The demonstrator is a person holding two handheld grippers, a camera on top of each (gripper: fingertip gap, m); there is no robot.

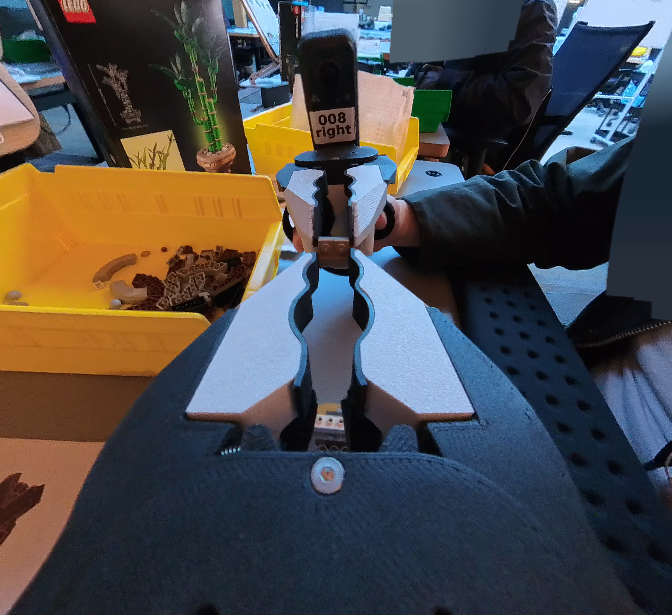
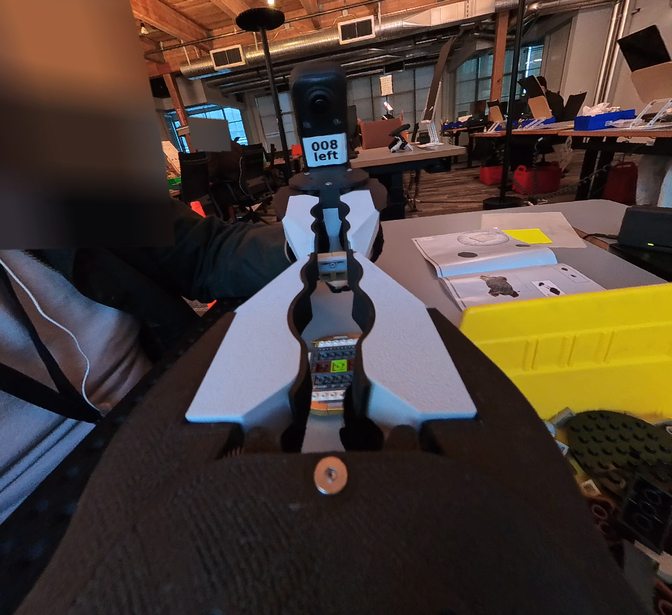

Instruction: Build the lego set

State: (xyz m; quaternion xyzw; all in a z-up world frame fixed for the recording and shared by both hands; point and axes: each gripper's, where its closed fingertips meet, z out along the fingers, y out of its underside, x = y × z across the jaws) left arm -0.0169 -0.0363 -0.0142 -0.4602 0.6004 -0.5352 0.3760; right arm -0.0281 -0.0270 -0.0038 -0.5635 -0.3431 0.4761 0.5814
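Observation:
My two grippers meet tip to tip above the table. My left gripper point(image 1: 333, 263) is shut on a small tan piece point(image 1: 332, 262). My right gripper point(image 2: 331, 266) is shut on a small grey two-stud plate point(image 2: 331, 265). That plate point(image 1: 332, 247) sits pressed against the tan piece point(image 2: 331, 255). The right gripper point(image 1: 332, 246) faces me in the left wrist view, and the left gripper point(image 2: 331, 255) faces me in the right wrist view. A partly built round assembly point(image 2: 334, 372) of grey, tan and lime bricks shows through the gap between my right fingers.
A yellow bin point(image 1: 43, 335) at the left holds several loose grey and brown bricks point(image 1: 196, 281). The set's box point(image 1: 138, 70) stands behind it, beside another yellow bin point(image 1: 276, 146). An open instruction booklet point(image 2: 509, 270), a yellow bin point(image 2: 563, 343) and a dark green round plate point(image 2: 618, 444) lie at the right.

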